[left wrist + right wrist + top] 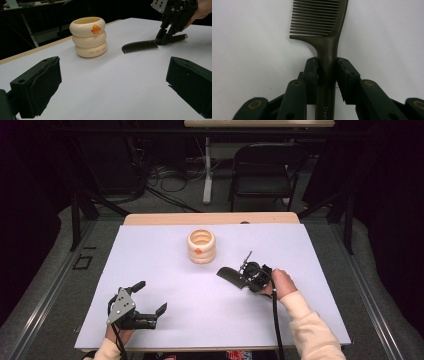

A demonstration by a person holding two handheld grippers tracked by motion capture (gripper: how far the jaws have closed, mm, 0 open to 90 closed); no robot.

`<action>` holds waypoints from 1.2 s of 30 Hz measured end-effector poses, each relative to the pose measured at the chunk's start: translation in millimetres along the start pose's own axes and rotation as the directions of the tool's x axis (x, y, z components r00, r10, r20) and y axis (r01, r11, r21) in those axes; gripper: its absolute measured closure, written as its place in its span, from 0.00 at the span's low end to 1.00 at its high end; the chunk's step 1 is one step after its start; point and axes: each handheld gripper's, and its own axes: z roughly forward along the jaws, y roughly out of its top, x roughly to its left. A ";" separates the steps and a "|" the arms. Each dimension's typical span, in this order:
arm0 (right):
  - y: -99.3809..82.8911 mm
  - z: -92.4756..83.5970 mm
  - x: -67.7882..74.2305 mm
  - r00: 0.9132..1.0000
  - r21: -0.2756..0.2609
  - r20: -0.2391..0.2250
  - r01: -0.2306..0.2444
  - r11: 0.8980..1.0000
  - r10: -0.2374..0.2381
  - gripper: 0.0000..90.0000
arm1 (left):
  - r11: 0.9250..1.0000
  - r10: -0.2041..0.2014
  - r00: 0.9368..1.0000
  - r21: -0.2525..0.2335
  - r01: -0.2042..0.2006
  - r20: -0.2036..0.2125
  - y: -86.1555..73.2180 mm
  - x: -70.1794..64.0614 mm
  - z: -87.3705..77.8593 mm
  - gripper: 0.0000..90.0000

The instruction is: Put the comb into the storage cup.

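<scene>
A dark brown comb [230, 274] [139, 46] lies flat on the white table sheet [150, 250], right of centre. My right gripper [244, 278] [327, 75] is shut on the comb's handle [327, 53]; both pads press its sides, and the teeth [317, 17] point away from the jaws. From the left gripper view, the right gripper [163, 40] comes down onto the handle at the upper right. My left gripper [151, 297] [113, 83] rests open near the table's front left, with nothing between its jaws. A cream holder of stacked rings [201, 246] [88, 37] with an orange mark stands behind centre.
The table's wooden far edge [210, 218] shows beyond the sheet. A black folding chair [262, 170], a table leg [207, 175] and cables lie on the floor behind. Dark stand legs [75, 215] flank the table on both sides.
</scene>
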 end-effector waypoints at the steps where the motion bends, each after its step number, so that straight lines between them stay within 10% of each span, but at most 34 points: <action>1: 0.0 0.0 0.0 1.000 0.000 0.000 0.000 1.000 0.000 0.79 | 1.000 0.000 1.000 0.000 0.000 0.000 0.0 0.0 0.0 0.00; 36: -17.6 -24.1 -5.2 0.995 -0.121 -0.046 -0.093 0.988 0.088 0.81 | 1.000 0.004 1.000 -0.001 -0.004 -0.003 0.3 0.0 -1.0 0.00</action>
